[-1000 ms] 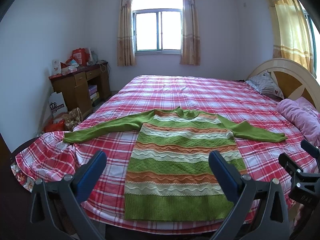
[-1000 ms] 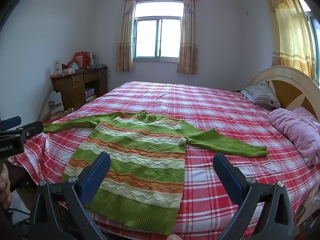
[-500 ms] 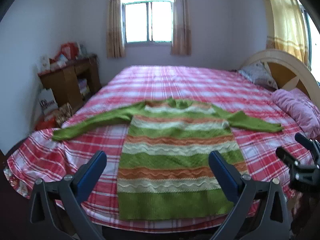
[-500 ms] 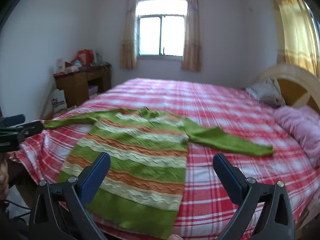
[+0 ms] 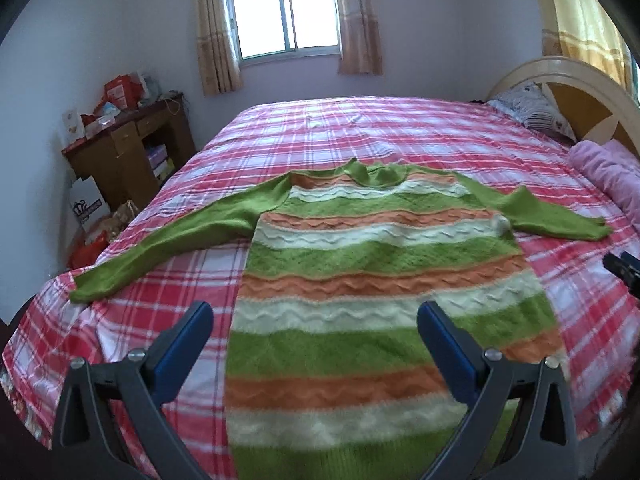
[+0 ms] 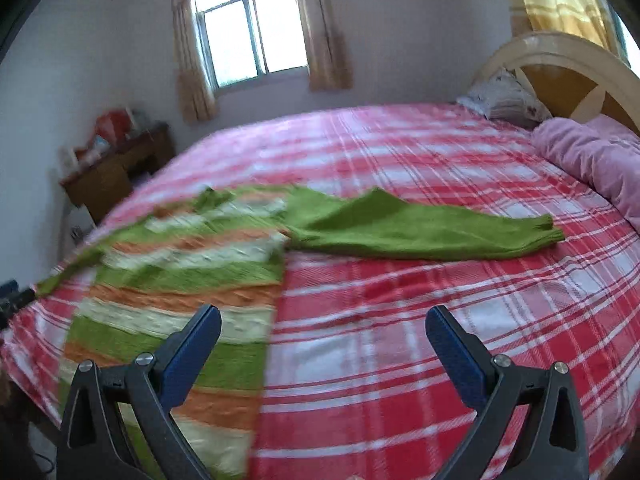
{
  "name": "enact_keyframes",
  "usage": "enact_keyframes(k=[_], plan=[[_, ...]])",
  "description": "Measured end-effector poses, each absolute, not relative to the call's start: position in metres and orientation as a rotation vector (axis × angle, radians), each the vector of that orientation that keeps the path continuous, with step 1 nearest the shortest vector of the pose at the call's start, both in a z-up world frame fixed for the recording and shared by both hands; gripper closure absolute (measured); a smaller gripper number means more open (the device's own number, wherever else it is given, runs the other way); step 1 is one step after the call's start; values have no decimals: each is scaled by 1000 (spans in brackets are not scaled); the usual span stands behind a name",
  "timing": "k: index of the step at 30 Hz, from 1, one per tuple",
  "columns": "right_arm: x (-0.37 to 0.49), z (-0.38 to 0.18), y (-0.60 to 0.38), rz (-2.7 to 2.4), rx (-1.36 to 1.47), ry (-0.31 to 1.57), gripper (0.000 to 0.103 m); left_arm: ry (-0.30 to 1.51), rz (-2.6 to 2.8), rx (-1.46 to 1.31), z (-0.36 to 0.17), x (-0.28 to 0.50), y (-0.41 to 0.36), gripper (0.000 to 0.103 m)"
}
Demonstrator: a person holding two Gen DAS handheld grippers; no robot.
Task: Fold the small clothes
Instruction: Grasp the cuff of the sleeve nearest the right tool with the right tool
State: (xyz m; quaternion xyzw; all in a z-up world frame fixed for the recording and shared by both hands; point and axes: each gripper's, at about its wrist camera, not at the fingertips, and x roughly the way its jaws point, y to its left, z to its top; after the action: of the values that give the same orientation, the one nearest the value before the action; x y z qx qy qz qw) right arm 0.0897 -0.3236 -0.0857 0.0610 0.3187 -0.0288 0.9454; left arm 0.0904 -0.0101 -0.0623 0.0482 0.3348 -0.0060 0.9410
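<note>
A green, orange and cream striped sweater (image 5: 376, 264) lies flat on the red plaid bed (image 5: 360, 140), sleeves spread to both sides. My left gripper (image 5: 316, 336) hovers open above the sweater's lower body, nothing between its fingers. In the right wrist view the sweater (image 6: 180, 264) sits to the left, and its right sleeve (image 6: 420, 232) stretches across the bed (image 6: 440, 340). My right gripper (image 6: 324, 340) is open over bare bedspread beside the sweater's right edge. The right gripper's tip (image 5: 624, 268) shows at the left view's right edge.
A pink blanket (image 6: 592, 160) and a pillow (image 6: 504, 100) lie at the headboard (image 6: 560, 68) on the right. A wooden desk (image 5: 124, 148) with clutter stands left of the bed, bags (image 5: 92, 220) on the floor beside it. A window (image 5: 284, 8) is on the far wall.
Both grippers have moved forward and down toward the bed. The left one now hangs over the sweater's body; the right one has swung right, over the bedspread near the right sleeve.
</note>
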Motion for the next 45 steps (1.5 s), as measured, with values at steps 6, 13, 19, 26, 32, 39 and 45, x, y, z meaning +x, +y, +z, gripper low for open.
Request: enact_keyframes(k=[6,13,19,26,32,39,45], plan=[[126,-105,-402,-205,203,755,1,680,40,123,-89,136,-14,0],[140,-117,-497,-366,307,774,1,718,94,119,-115,177,-8,0],[154,-125,-566,-456,388,778,8,744,155,111,-130,203,-2,0],[183,-130,-623,-488,479,793,37,782,208,52,-142,217,18,0],[207,-138,-626,-433,490,842,73,807,206,28,-151,215,21,0],[201,-109,-609,-365,478,752,91,801,185,-37,-145,201,29,0],[195,-46,-590,-324,438,650,92,789,170,-55,-139,191,32,0]])
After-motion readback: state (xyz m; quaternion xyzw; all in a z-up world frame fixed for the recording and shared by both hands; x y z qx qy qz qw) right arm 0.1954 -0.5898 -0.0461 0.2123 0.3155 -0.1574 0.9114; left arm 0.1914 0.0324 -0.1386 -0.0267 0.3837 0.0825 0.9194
